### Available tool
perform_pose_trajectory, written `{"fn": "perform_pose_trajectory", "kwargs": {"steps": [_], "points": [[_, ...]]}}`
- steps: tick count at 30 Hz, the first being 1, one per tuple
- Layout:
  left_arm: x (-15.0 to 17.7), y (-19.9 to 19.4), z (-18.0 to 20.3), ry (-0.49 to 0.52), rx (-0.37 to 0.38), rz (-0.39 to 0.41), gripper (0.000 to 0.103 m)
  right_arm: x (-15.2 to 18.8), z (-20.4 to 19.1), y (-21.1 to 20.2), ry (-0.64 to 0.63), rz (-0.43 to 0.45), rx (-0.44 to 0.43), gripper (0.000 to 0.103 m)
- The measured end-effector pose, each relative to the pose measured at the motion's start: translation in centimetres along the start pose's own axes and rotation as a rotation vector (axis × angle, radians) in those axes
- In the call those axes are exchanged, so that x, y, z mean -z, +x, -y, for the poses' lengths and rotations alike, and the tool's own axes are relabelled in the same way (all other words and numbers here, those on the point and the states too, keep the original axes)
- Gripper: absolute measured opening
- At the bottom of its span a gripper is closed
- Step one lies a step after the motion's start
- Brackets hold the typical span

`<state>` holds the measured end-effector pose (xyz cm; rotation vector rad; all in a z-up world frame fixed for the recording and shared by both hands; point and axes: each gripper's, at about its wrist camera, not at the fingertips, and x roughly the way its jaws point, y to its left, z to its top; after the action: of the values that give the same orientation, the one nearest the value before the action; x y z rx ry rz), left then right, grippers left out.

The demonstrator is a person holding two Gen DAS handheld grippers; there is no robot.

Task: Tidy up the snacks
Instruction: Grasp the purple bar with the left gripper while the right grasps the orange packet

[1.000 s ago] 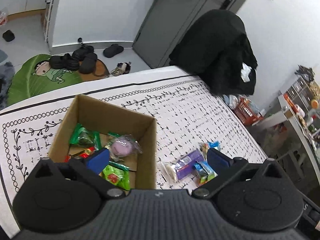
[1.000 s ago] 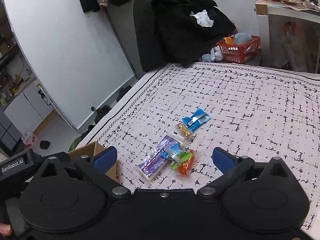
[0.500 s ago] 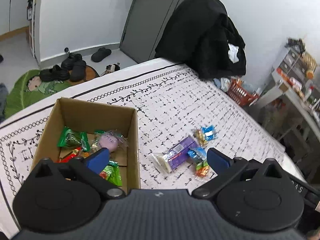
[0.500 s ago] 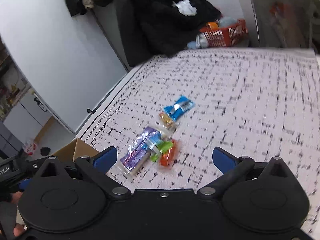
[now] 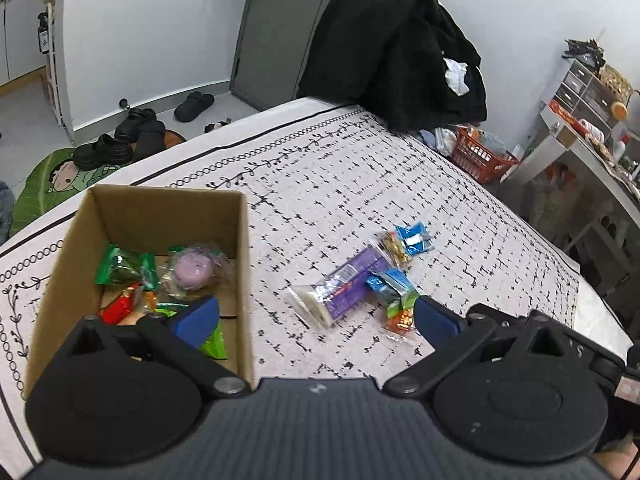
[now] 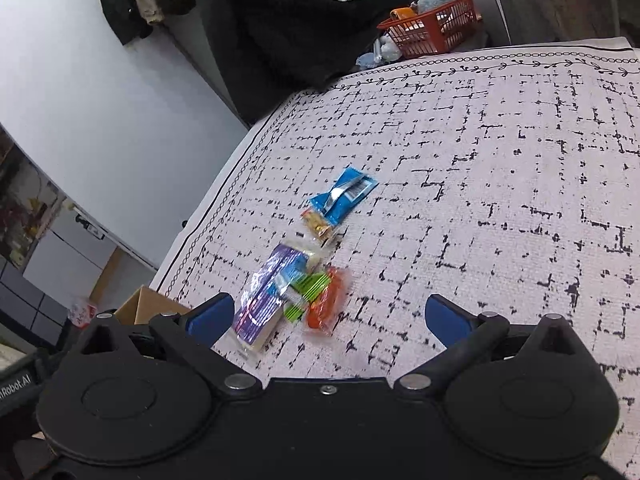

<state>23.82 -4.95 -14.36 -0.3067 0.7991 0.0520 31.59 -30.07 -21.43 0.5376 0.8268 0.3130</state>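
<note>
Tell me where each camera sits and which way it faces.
Left wrist: on the left claw, looking down over the cardboard box and loose snacks; both open fingers show.
Right wrist: on the right claw, looking across the patterned cloth at the snacks; open fingers show.
Shared: snack pile, box, black coat.

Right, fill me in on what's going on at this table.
A person with a handheld gripper in each hand is sorting snacks into a cardboard box. Several packets already lie in the box, including a green packet and a round purple sweet. A cluster remains on the patterned tablecloth: a purple packet, an orange packet and a blue packet. The left gripper and right gripper both have open, empty jaws.
</note>
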Motion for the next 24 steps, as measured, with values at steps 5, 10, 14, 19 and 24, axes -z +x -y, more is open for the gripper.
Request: {"fn": "perform_pose_trajectory", "kwargs": {"steps": [5,10,14,19,24], "points": [[0.4,1.1,1.5,0.013,-0.048,0.022,0.102,-0.2,1.0,1.6,0.020,-0.021,-0.024,0.103],[0.2,1.9,3.0,0.044,-0.049,0.048,0.101,-0.2,1.2,3.5,0.040,-0.071,-0.101,0.096],[0.0,3.4,3.9,0.065,-0.051,0.026,0.095,-0.1,1.2,5.1,0.045,-0.121,-0.116,0.076],[-0.3,4.9,4.5,0.080,-0.055,0.010,0.082,-0.1,0.5,6.8,-0.004,-0.164,-0.092,0.070],[-0.8,6.0,4.7,0.090,-0.053,-0.012,0.065,0.7,-1.5,7.8,-0.160,-0.183,-0.047,0.070]]}}
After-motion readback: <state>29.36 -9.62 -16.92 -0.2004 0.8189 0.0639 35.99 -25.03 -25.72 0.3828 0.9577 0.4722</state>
